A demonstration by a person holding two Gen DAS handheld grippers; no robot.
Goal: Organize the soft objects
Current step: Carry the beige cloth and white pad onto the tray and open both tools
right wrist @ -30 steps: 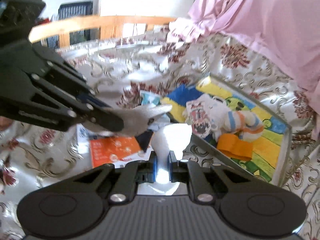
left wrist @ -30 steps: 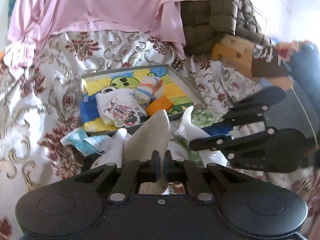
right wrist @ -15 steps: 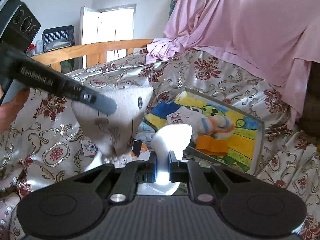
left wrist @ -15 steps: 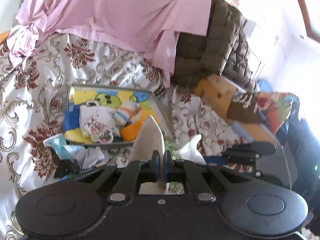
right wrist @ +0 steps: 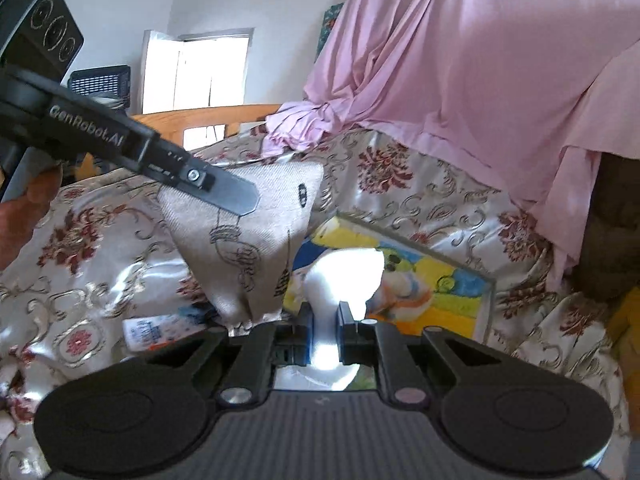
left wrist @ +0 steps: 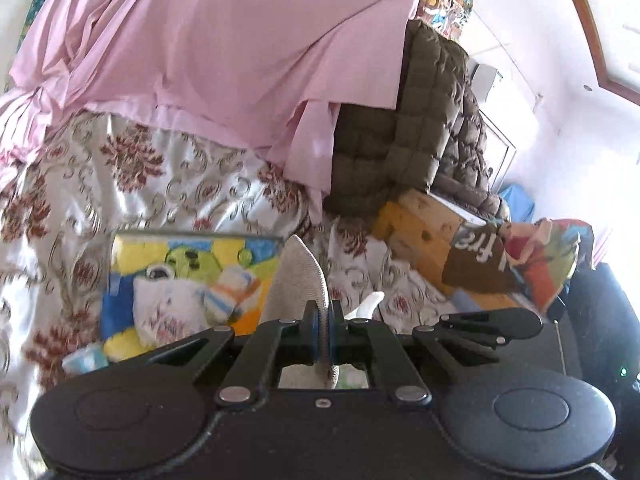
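Observation:
My left gripper (left wrist: 325, 324) is shut on a beige woven cloth (left wrist: 298, 280), held up in the air; in the right wrist view the cloth (right wrist: 248, 240) hangs from the left gripper's finger (right wrist: 224, 190) and shows dark drawings. My right gripper (right wrist: 326, 328) is shut on a white soft cloth (right wrist: 344, 276); its tip (left wrist: 370, 304) shows in the left wrist view. A colourful cartoon tray (left wrist: 192, 252) lies on the floral bedspread and holds a white printed cloth (left wrist: 160, 304), a striped sock (left wrist: 230, 292) and an orange piece.
A pink sheet (left wrist: 192, 52) drapes over the back of the bed. A brown quilted cushion (left wrist: 420, 120) and yellow boxes (left wrist: 416, 228) stand at the right. A wooden bed rail (right wrist: 208, 116) runs at the far left. Packets (right wrist: 152, 328) lie on the bedspread (right wrist: 420, 188).
Both grippers have risen higher above the bed, each lifting its cloth. The tray and bedspread sit lower and farther in both views.

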